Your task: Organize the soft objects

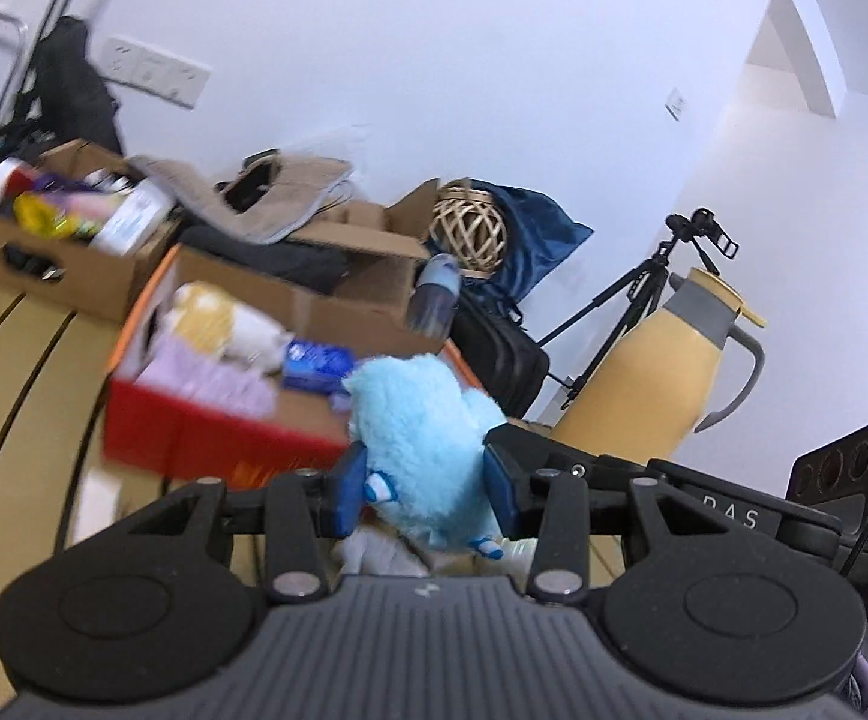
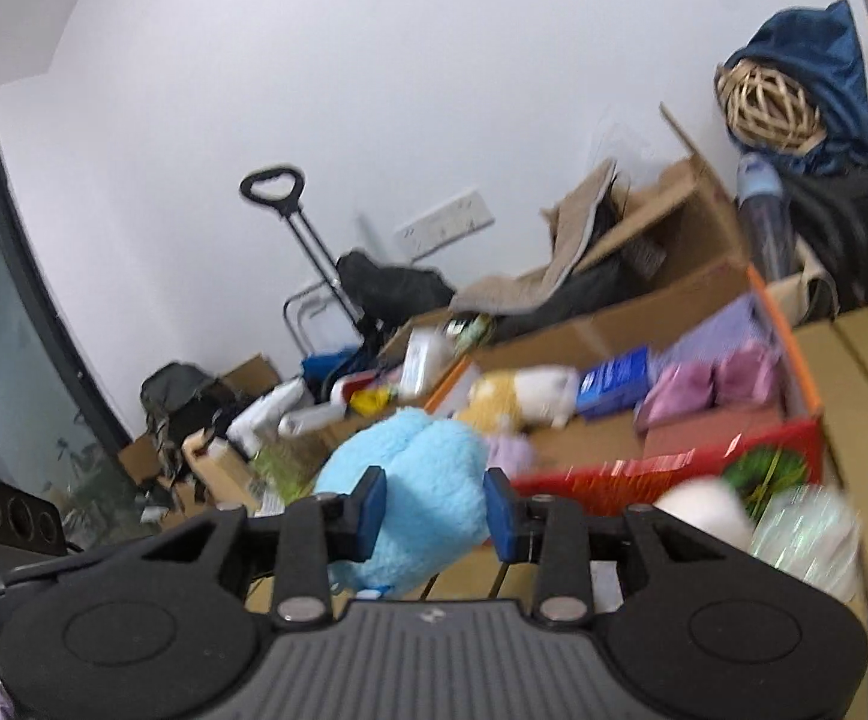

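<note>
A fluffy light-blue plush toy [image 1: 422, 432] hangs in the air between both grippers. My left gripper [image 1: 425, 492] is shut on its lower part, with both blue pads pressing into the fur. In the right wrist view the same plush toy [image 2: 416, 480] sits between the pads of my right gripper [image 2: 435, 513], which is shut on it. Beyond it stands a red and orange box [image 1: 194, 438], holding a yellow-white plush [image 1: 218, 312], a blue pack [image 1: 317, 363] and purple soft pieces. The red and orange box [image 2: 643, 471] also shows in the right wrist view.
A yellow thermos jug [image 1: 655, 372], a tripod [image 1: 643, 294] and a black bag stand to the right. Cardboard boxes [image 1: 50, 264] full of clutter, a wicker ball [image 1: 469, 228] and a water bottle [image 1: 434, 294] lie behind. The wooden slatted table [image 1: 8, 372] spreads left. A trolley handle [image 2: 272, 186] rises by the wall.
</note>
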Available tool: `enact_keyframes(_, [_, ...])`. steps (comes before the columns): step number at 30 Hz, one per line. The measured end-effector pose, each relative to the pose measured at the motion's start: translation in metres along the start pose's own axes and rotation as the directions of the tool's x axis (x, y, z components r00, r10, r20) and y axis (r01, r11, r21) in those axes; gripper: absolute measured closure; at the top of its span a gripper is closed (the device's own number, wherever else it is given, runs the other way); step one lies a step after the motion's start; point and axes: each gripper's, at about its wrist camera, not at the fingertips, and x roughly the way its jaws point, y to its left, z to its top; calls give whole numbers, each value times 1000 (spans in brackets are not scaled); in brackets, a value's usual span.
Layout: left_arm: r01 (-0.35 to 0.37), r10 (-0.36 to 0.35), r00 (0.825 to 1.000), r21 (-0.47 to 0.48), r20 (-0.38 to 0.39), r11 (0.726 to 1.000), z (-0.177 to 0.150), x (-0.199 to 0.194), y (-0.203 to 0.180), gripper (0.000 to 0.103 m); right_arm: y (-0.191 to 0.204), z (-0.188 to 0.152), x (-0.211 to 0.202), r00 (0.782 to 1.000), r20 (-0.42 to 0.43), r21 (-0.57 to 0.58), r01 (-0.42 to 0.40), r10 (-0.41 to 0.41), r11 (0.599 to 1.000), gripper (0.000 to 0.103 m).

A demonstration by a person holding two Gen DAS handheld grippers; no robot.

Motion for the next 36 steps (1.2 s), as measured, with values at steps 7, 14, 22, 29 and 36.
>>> enact_keyframes(7, [-5,5,1000,-24,0,1000,34,69,9,61,-36,42,41,998,30,64,57,-59,996,69])
enact_keyframes(14, [-78,65,990,-101,-126,992,39,131,57,62,-84,40,114,991,-96,175,108,-92,979,69])
enact_keyframes(22, [-137,140,978,26,-154,990,23,141,55,58,-82,21,135,972,-143,92,198,-184,976,76])
enact_keyframes(29, [-180,190,976,101,-102,978,26,118,41,47,-75,22,109,976,-106,92,201,-191,975,68])
enact_keyframes(36, [-230,211,971,200,113,952,20,25,5,32,-36,18,40,972,-6,-61,235,-236,970,58])
